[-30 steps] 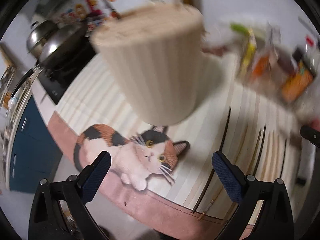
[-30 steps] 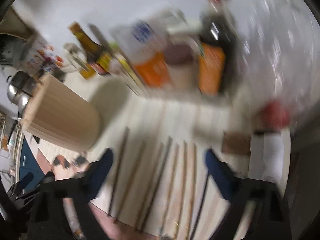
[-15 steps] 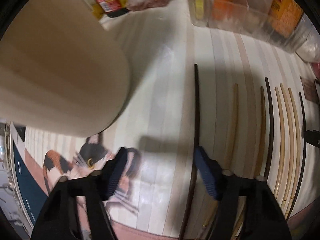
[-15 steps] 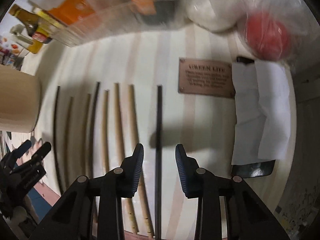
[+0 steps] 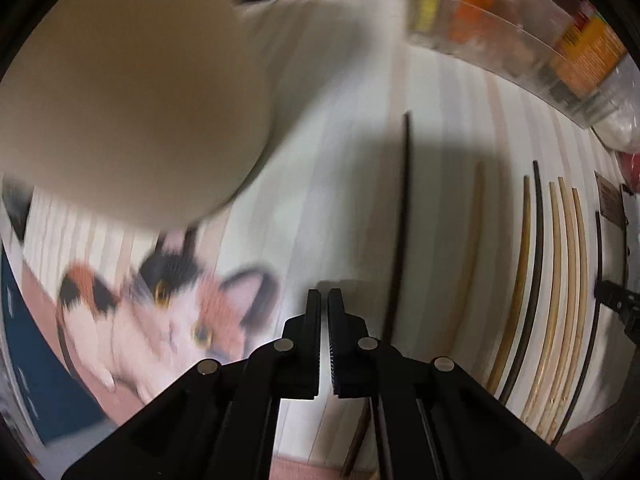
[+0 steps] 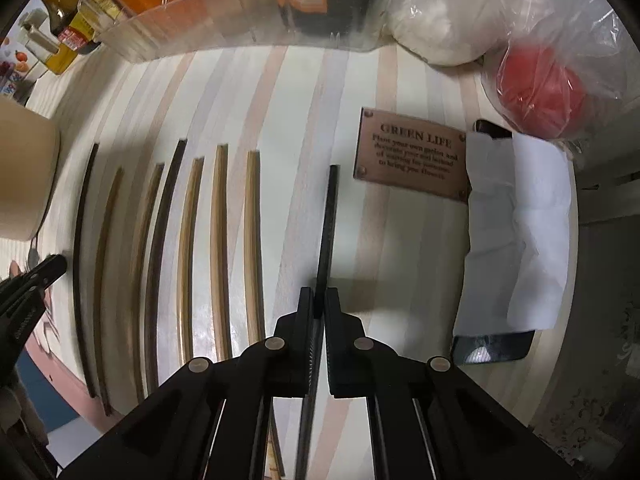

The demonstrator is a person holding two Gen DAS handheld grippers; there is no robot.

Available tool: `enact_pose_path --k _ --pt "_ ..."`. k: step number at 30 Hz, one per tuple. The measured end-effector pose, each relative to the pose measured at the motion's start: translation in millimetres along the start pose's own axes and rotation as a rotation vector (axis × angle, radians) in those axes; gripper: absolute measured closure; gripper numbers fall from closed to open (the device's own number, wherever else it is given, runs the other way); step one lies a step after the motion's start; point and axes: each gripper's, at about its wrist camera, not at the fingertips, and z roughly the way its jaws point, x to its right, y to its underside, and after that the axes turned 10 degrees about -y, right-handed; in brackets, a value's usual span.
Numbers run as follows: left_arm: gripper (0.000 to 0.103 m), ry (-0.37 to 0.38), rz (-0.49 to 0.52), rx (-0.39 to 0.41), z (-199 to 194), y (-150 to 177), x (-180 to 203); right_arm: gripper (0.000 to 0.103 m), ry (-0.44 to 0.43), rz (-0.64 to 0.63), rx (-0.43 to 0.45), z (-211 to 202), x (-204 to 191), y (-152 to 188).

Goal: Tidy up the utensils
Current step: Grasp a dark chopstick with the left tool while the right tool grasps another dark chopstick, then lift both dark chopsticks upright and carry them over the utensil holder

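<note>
Several chopsticks, dark and pale wood, lie side by side on a striped mat [image 6: 288, 120]. My right gripper [image 6: 318, 308] is shut on a black chopstick [image 6: 329, 216], the rightmost one, which runs between its fingers. My left gripper [image 5: 324, 300] is shut with nothing between its fingers; a dark chopstick [image 5: 401, 216] lies just right of it. A beige ribbed holder cup [image 5: 132, 92] stands to the upper left in the left wrist view and at the left edge of the right wrist view [image 6: 24, 176].
A clear tray [image 6: 248, 36] of bottles and packets lines the back. A brown plaque [image 6: 412, 156], white paper [image 6: 516, 232] over a dark object, and bagged red and white items [image 6: 536, 88] sit at right. A cat picture [image 5: 168, 312] is on the mat's near left.
Both grippers dropped toward the mat and shut. The right one closed around the black chopstick. The left one closed empty, beside the dark chopstick.
</note>
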Motion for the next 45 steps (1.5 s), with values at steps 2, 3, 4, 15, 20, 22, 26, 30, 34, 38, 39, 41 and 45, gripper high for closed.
enact_pose_path --k 2,3,4,15,20,22,26,30,34,38,39,41,45 --pt "0.102 0.029 -0.046 -0.041 0.2 16.3 -13.0 0.098 -0.003 -0.015 -0.022 -2.8 0.9 9.7" --pt "0.102 0.04 -0.068 -0.061 0.3 24.5 -18.8 0.098 -0.006 -0.022 -0.035 -4.1 1.9 16.0" --pt "0.102 0.054 -0.082 -0.079 0.1 33.3 -23.7 0.098 -0.007 -0.03 -0.05 -5.9 2.9 22.7" --pt "0.091 0.179 -0.044 -0.006 -23.0 15.4 -17.4 0.098 -0.054 0.007 -0.1 -19.5 15.4 38.9" --pt "0.07 0.116 0.098 0.023 -14.8 -24.6 13.2 0.098 -0.046 0.043 -0.083 -23.9 25.4 19.0" --pt "0.071 0.059 0.16 0.017 -6.7 -32.0 28.5 0.098 -0.041 0.054 -0.091 -26.5 28.8 18.2" --pt "0.096 0.035 0.185 0.055 -3.8 -38.2 32.4 0.098 -0.024 0.047 -0.097 -32.6 23.8 17.8" --pt "0.099 0.036 0.098 0.032 3.2 -23.3 10.7 0.098 0.001 0.02 -0.092 -23.9 3.8 33.4" --pt "0.099 0.073 -0.033 -0.043 12.3 15.7 -33.4 0.098 -0.014 -0.002 -0.108 -23.2 -6.4 20.0" --pt "0.099 0.138 -0.112 -0.119 17.0 44.4 -58.6 0.098 -0.059 -0.032 -0.171 -21.0 -8.4 32.2" --pt "0.099 0.153 -0.117 -0.124 18.4 48.0 -62.9 0.098 -0.059 -0.038 -0.177 -20.4 -7.8 33.2" --pt "0.099 0.167 -0.106 -0.123 20.7 52.3 -68.4 0.098 -0.058 -0.047 -0.189 -20.6 -9.9 32.5" --pt "0.094 0.142 -0.057 -0.115 19.6 32.9 -44.6 0.098 -0.039 -0.048 -0.229 -15.3 -11.6 33.6"
